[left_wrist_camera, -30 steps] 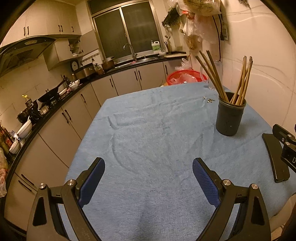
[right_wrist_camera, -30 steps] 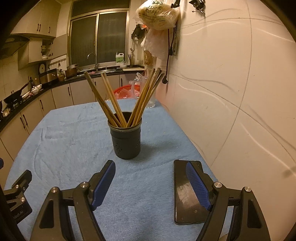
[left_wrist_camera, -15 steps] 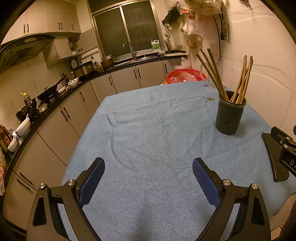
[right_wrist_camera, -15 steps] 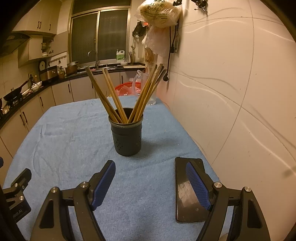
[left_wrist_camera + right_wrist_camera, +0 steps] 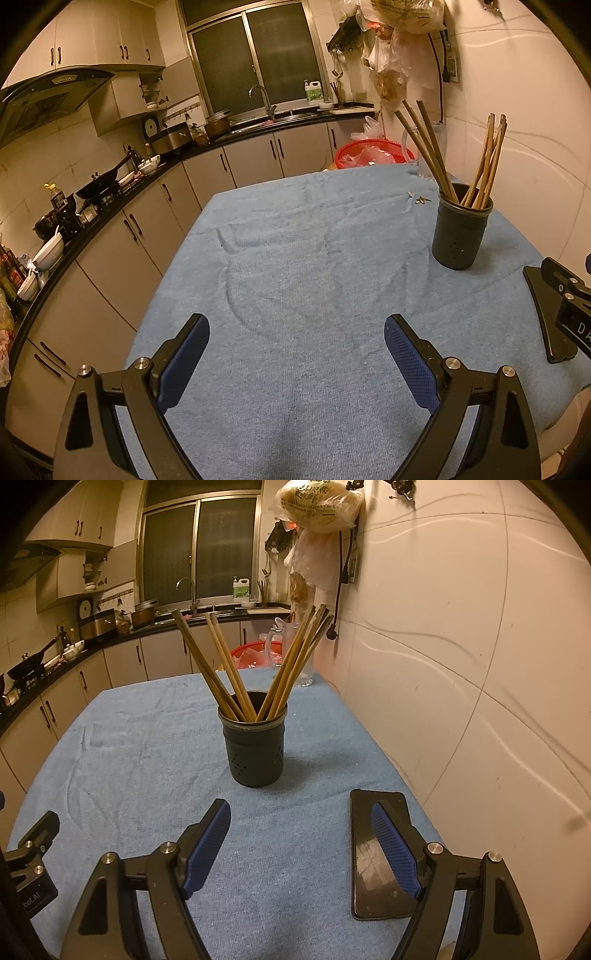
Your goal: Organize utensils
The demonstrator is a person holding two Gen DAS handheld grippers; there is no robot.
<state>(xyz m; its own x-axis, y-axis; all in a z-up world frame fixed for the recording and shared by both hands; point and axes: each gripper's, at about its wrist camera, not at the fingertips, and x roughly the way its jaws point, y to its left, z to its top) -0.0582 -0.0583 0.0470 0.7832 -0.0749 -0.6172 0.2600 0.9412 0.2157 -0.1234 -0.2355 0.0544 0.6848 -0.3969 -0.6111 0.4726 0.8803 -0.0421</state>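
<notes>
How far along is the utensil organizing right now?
Done, apparently: the chopsticks all stand in the dark holder. In hand: nothing; left gripper and right gripper are open and empty. Left: no loose utensils show on the blue cloth.

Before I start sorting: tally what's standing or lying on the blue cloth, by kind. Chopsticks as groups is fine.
Dark holder: 1
Chopstick groups fanned in it: 2 (the sticks overlap too much to count singly)
Black phone: 1
Glass pitcher: 1
Total: 5, leaving out the small scraps, which are too small to count.
</notes>
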